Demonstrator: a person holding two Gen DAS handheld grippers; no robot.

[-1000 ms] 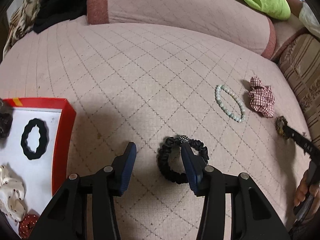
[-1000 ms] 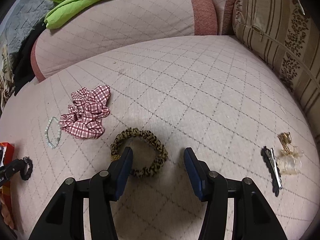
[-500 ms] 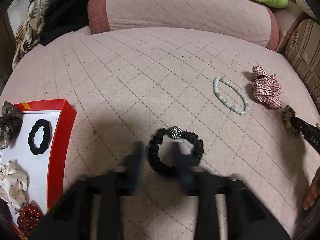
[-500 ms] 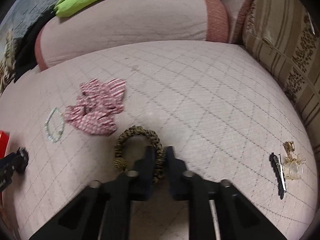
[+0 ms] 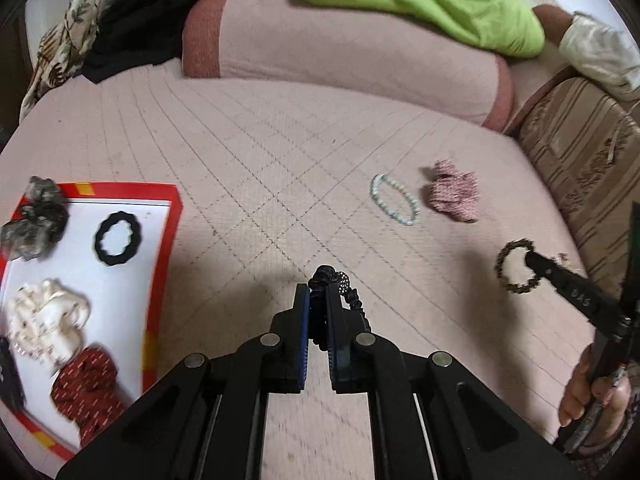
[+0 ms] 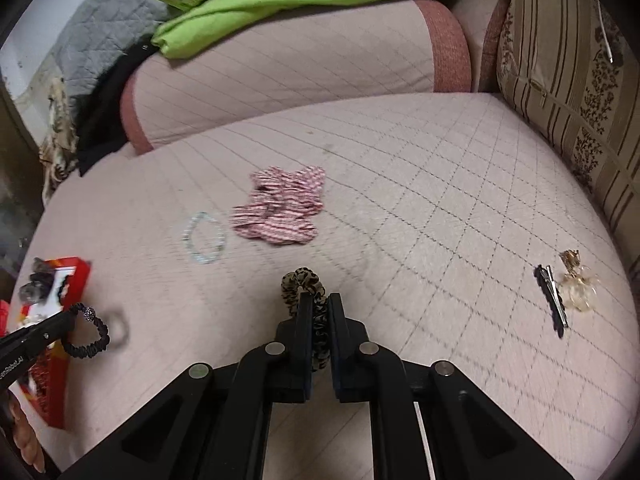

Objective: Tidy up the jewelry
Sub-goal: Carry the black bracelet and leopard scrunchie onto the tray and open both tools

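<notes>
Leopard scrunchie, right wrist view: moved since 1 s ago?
Yes. The leopard scrunchie is now clamped in the right gripper and lifted off the sofa cushion, farther from the plaid scrunchie.

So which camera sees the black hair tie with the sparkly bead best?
The right wrist view: the black hair tie hangs as a full loop from the left gripper, bead showing. In the left wrist view it is mostly hidden between the shut jaws.

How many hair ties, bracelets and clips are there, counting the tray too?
Hair ties: 7, four in the red-rimmed tray, two gripped, one pink checked scrunchie loose.
Pale bead bracelets: 1
Black hair clips: 1
Clear gold-topped trinkets: 1
Total: 10
</notes>
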